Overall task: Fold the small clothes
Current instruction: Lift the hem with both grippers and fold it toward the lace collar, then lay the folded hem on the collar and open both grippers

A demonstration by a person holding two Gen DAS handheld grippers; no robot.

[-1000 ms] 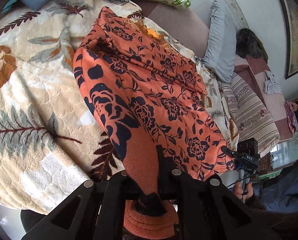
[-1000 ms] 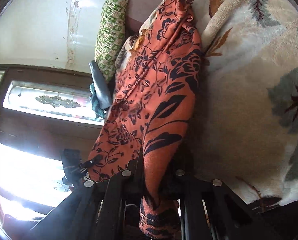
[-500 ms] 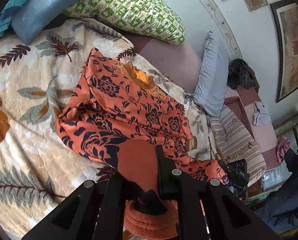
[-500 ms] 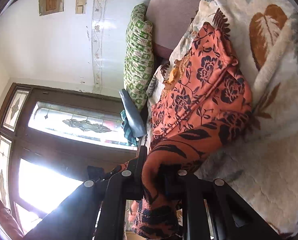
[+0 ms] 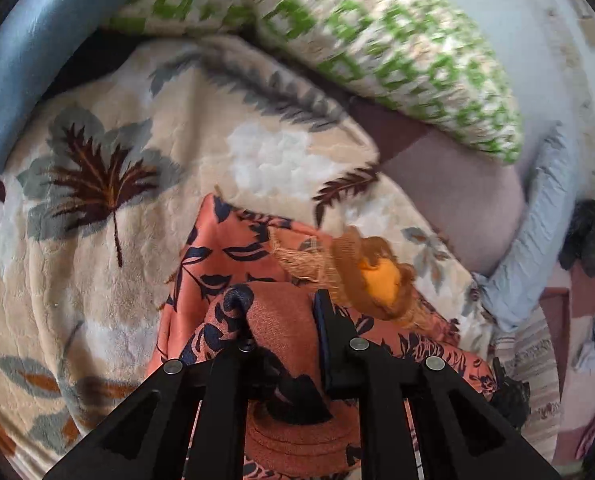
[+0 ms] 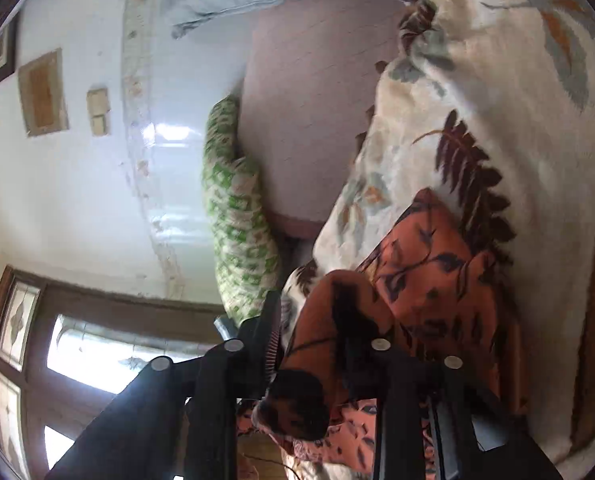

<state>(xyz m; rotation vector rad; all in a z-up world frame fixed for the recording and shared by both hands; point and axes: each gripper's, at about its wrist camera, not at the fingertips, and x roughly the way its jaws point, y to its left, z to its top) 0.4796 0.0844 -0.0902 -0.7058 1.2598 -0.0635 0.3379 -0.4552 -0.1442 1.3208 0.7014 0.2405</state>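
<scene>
**Orange garment on bed, held at two points**

Item 1. Garment [image 5: 233,256]: orange cloth with dark navy flower and leaf print, and a golden embroidered neckline [image 5: 361,272] showing a yellow lining. It lies bunched on the blanket, towards the head end of the bed, its far edge just short of the pillows. Its near part rises off the blanket into both grippers. In the right wrist view the same garment [image 6: 429,276] lies folded over on itself beside a dark fern motif.

Item 2. Left hand-held gripper [image 5: 283,320]: black, two fingers, jaws narrow, clamped on a thick fold of the orange cloth. Their gap has just widened slightly, with cloth pressed between the fingers. More layers of cloth are stacked below the fingers.

Item 3. Right hand-held gripper [image 6: 317,320]: black, jaws part-way apart and just opening wider. A rolled hem of the garment sits between them, against the right finger; whether the left finger touches it cannot be told.

Item 4. Blanket [image 5: 97,280]: cream plush, grey and brown leaf print, covering the bed.

Item 5. Pillows: a green-and-white one [image 5: 377,40] at the head edge; a blue one [image 5: 25,60] at the far-left corner; a pale blue one [image 5: 537,240] along the right edge.
</scene>
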